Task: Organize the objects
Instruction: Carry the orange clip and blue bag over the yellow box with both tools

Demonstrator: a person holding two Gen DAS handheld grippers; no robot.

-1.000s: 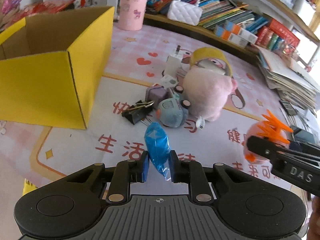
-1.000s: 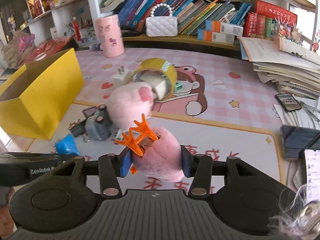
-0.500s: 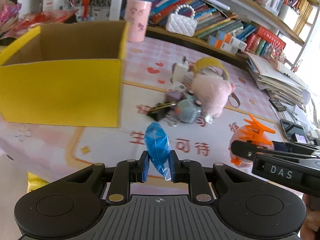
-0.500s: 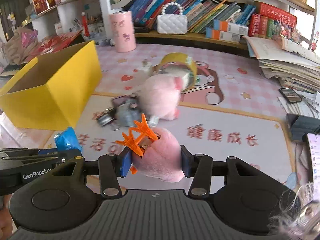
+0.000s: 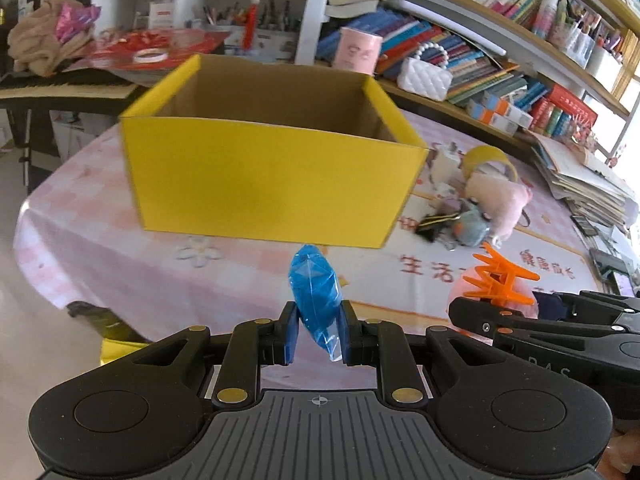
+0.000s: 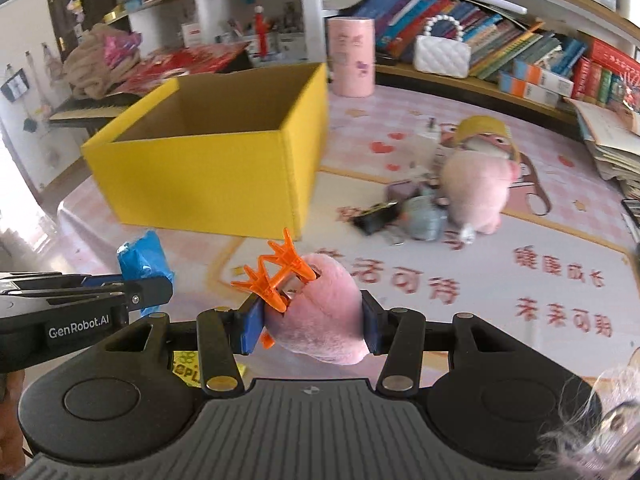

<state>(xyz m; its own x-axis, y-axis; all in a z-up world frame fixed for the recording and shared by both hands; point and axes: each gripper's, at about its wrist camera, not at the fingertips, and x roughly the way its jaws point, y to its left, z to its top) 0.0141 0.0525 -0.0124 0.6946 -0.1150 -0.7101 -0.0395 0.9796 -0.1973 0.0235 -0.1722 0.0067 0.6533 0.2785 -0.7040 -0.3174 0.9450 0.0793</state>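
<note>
My left gripper (image 5: 318, 338) is shut on a crinkled blue plastic packet (image 5: 316, 294), held above the table just short of the open yellow cardboard box (image 5: 272, 184). My right gripper (image 6: 312, 326) is shut on a pink plush piece (image 6: 324, 312) with an orange claw hair clip (image 6: 276, 274) on its left side. The box (image 6: 208, 176) lies ahead and to the left in the right wrist view; its brown inside shows nothing. Each gripper appears at the edge of the other's view: the pink plush and clip (image 5: 500, 276), the blue packet (image 6: 144, 258).
A heap stays on the pink mat to the right of the box: a pink plush toy (image 6: 480, 188) with a yellow tape roll (image 6: 486, 130), a grey-blue plush (image 6: 426, 218), a black binder clip (image 6: 376, 216). Behind stand a pink cylinder (image 6: 352, 56), a white handbag (image 6: 442, 54), books. Paper stacks at right.
Both grippers have carried their loads leftward across the table. The yellow box has come from the far left to straight ahead, and the heap of toys has slid to the right.
</note>
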